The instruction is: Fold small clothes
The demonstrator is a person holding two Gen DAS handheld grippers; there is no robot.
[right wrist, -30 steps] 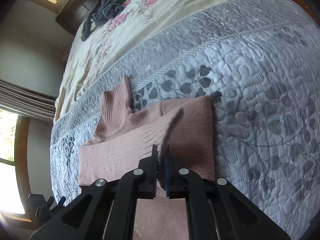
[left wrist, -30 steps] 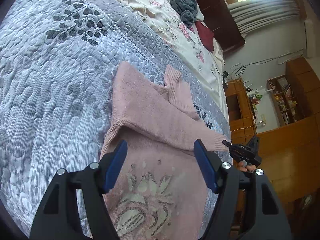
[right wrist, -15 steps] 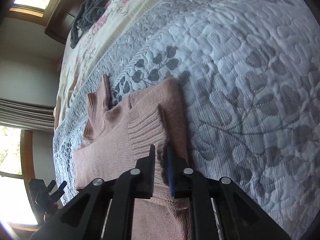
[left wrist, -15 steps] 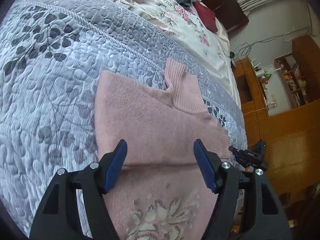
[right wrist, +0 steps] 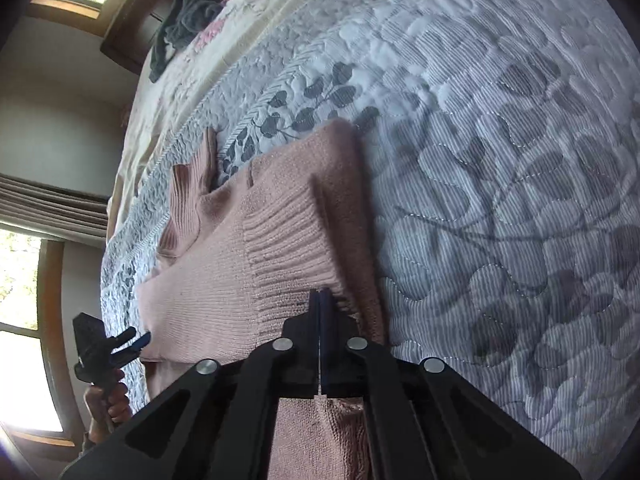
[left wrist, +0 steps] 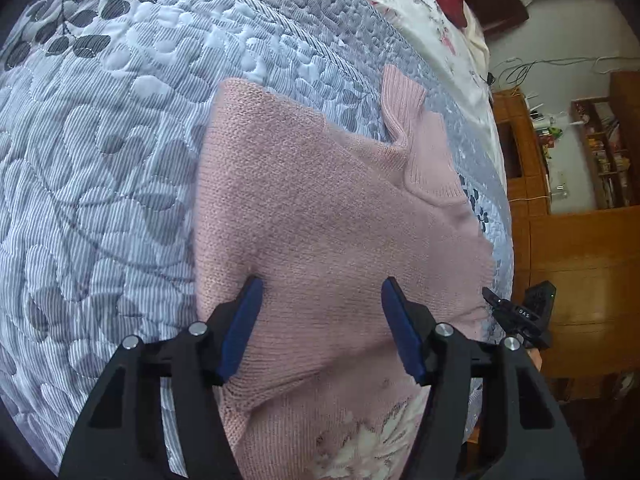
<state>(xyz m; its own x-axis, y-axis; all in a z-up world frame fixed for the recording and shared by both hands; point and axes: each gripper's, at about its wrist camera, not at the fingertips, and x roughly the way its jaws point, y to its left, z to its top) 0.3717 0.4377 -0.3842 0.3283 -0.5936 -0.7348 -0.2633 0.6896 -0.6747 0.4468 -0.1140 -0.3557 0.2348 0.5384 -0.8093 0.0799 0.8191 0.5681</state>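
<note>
A pink knitted sweater (left wrist: 320, 200) lies flat on the grey quilt, its ribbed collar (left wrist: 404, 96) pointing toward the head of the bed. My left gripper (left wrist: 322, 284) hovers open just above the sweater's body, blue pads spread wide with nothing between them. In the right wrist view the sweater (right wrist: 208, 288) has a sleeve folded across its chest. My right gripper (right wrist: 320, 292) is shut on the edge of that sleeve's ribbed cuff (right wrist: 288, 240), low over the sweater. The left gripper (right wrist: 136, 340) shows small at the bed's side.
The grey leaf-patterned quilt (right wrist: 500, 160) spreads wide beyond the sweater. A dark grey garment (right wrist: 188, 20) lies on the floral sheet near the headboard. Wooden cabinets and shelves (left wrist: 580, 260) stand past the bed's edge. A hand (right wrist: 112, 396) grips the left tool.
The right gripper has carried the sleeve cuff across the chest and down toward the sweater's far side. The left gripper has moved forward and lower over the sweater, staying open.
</note>
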